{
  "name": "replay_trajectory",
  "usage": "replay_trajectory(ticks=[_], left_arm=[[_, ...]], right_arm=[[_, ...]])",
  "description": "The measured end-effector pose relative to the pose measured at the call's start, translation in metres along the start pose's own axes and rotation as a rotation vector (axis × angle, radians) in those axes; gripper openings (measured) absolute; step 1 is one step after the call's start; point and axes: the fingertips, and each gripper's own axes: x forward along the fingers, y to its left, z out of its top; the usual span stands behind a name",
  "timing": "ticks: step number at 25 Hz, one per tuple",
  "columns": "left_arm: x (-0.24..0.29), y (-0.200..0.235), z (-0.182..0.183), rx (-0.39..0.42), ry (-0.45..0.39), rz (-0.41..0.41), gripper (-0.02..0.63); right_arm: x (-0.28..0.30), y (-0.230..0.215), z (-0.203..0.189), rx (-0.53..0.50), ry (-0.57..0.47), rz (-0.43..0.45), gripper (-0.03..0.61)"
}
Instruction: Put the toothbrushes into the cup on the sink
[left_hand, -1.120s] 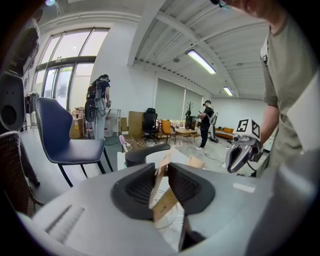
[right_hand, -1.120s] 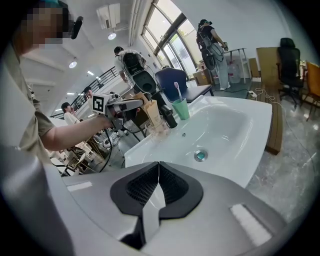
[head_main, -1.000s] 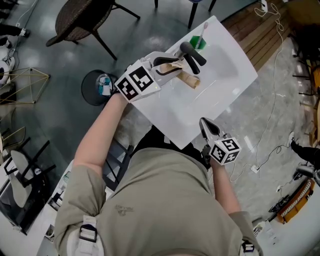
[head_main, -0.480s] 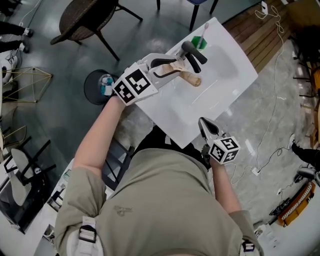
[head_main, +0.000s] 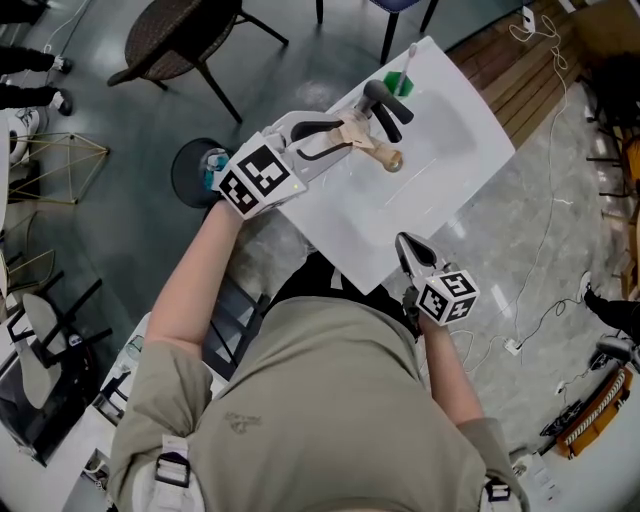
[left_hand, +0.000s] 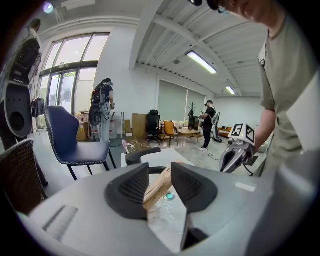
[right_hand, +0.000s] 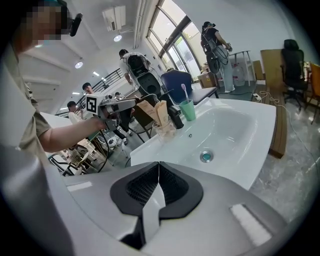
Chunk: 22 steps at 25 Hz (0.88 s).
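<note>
L gripper (head_main: 350, 135) clamps a tan toothbrush (left_hand: 157, 187) above the sink's (head_main: 440, 170) back-left rim, beside the black faucet (head_main: 385, 105), lower end in a clear cup (right_hand: 165, 131) there. R gripper (head_main: 408, 248), jaws together w/ nothing between, hovers at the sink's front edge.

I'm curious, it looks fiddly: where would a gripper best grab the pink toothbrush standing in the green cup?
Probably by the stem of the pink toothbrush above the rim of the green cup, from above: it stands nearly upright, and the black faucet crowds one side.
</note>
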Motion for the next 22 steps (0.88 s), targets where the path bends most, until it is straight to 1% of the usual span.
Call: replay_trajectory(ticks=[9,13,19,22], left_arm=[[-0.015,-0.005,0.008,-0.014,-0.019,0.033,0.103],[-0.025,-0.004,0.011,-0.022,-0.032,0.082,0.101],[-0.041,-0.014,0.021,-0.080,-0.088,0.123,0.101],[-0.047,-0.024,0.026,-0.089,-0.111,0.138,0.100]], right_arm=[[0.000,0.003,0.007,-0.013,-0.017,0.018,0.014],[-0.002,0.004,0.016,-0.024,-0.038,0.023,0.014],[-0.005,0.003,0.028,-0.041,-0.068,0.032,0.014],[-0.005,0.003,0.032,-0.050,-0.077,0.041,0.014]])
